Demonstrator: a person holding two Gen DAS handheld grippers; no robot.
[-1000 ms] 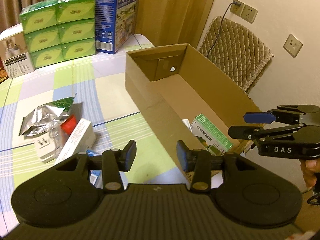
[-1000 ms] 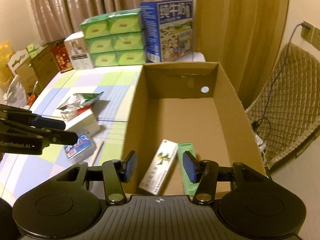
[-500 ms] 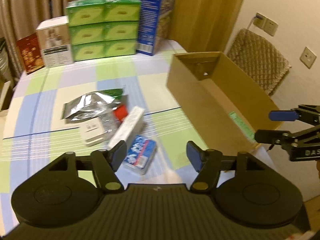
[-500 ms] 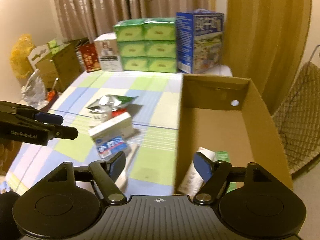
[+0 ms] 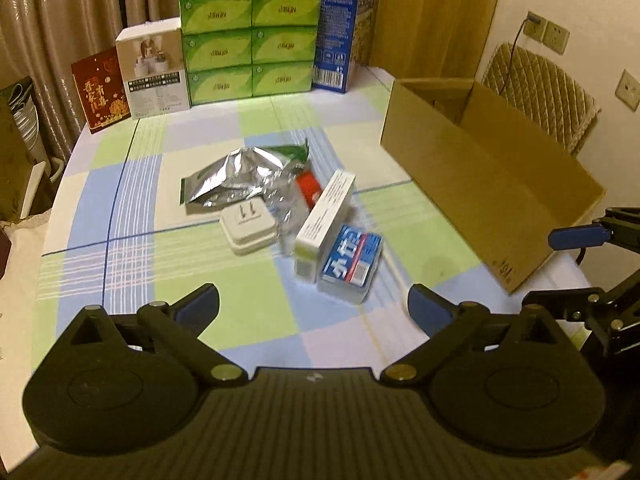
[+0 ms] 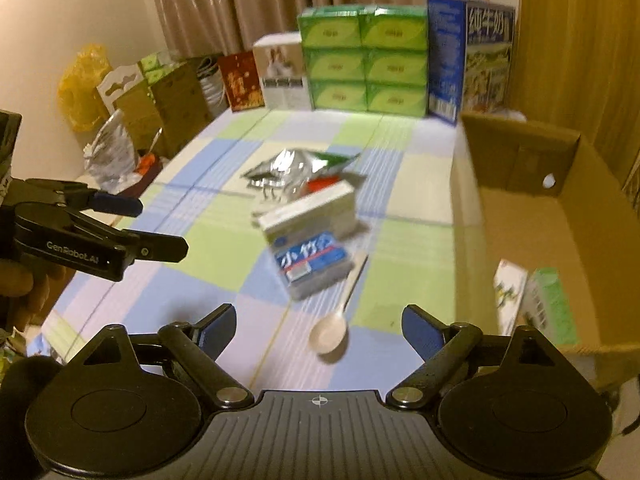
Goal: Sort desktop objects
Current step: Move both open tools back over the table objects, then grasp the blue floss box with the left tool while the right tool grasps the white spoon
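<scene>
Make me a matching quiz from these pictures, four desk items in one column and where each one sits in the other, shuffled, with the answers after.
Items
1. spoon
2. silver foil pouch
3. green carton
4. blue packet

Places
A. inside the cardboard box
B. far end of the pile
C. alone on the tablecloth, nearest the right gripper
D. beside the long white box

Pairs: 1-C, 2-B, 3-A, 4-D

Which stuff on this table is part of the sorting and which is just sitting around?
For the job:
- cardboard box, already holding two small cartons
- foil pouch
- white adapter
- white carton
- blue pack
- spoon

Just lying about:
- green tissue boxes
- blue milk case
- white box
- red box
</scene>
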